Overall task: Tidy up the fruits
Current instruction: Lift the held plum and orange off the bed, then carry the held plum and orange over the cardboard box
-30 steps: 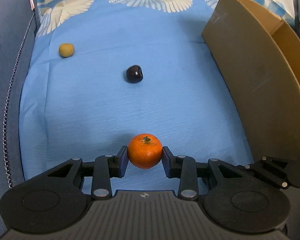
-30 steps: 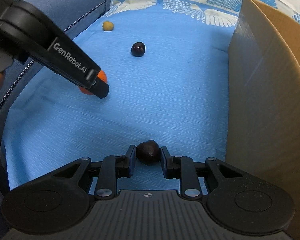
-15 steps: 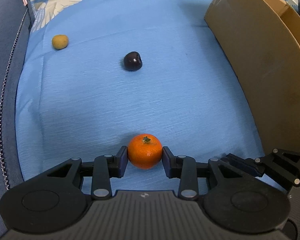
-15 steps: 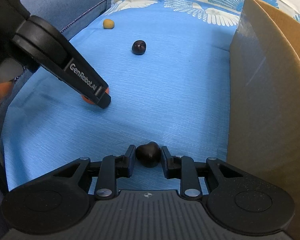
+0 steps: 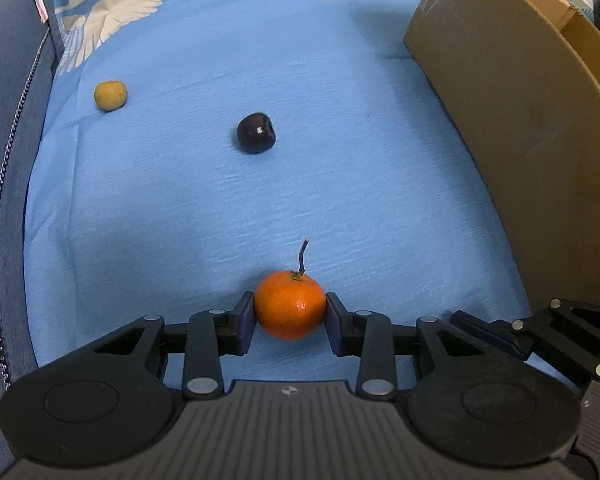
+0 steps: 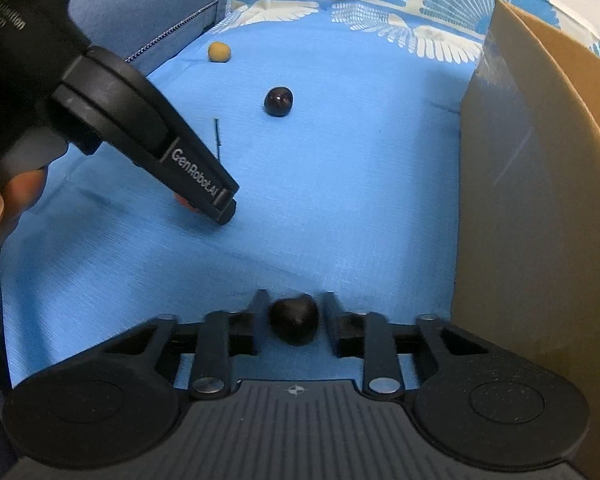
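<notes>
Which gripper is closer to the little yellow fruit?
Left. The left gripper, gripping the orange, sits nearer the yellow fruit. The right gripper is farther back, beside the cardboard box.

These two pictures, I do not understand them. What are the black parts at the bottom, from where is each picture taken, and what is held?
No robot is here: a person holds a two-finger tool in each hand, and a camera on each looks forward along its fingers. In the left wrist view, the left tool grips an orange mandarin. In the right wrist view, the right tool has a dark cherry-like fruit between its fingers, seemingly gripped; the left tool shows there too, held by a hand. On the blue cloth lie another dark fruit and a small yellow fruit. A cardboard box stands at the right.
</notes>
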Demonstrator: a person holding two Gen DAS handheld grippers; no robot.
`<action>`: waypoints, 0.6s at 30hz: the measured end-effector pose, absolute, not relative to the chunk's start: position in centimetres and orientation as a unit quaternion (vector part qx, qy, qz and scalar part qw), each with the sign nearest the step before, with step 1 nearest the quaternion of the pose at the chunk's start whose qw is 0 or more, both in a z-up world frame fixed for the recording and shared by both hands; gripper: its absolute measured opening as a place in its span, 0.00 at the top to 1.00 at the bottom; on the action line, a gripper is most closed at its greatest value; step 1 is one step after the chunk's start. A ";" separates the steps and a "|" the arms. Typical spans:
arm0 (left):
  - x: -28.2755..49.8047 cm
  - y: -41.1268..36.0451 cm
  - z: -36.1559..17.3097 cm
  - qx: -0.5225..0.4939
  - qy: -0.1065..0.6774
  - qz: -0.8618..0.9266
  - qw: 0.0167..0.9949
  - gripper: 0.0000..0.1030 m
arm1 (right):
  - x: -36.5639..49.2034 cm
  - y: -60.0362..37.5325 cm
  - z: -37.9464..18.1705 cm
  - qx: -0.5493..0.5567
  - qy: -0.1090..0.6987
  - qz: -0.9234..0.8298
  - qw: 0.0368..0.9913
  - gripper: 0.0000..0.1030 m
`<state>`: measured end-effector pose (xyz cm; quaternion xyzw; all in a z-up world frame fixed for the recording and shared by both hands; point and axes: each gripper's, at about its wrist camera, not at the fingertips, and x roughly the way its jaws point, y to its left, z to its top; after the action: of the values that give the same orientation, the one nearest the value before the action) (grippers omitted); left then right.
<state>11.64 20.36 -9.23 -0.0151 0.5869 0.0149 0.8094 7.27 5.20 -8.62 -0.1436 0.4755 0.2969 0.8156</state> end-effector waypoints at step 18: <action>7.2 20.7 -0.8 -0.040 0.412 0.055 0.909 0.62 | 5.6 1.1 -1.6 -0.071 0.336 0.289 0.893 0.74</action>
<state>7.19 20.73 -0.82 -0.0401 0.4122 0.0548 0.9085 5.58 1.11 -1.59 -0.0706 0.3362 0.2893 0.8935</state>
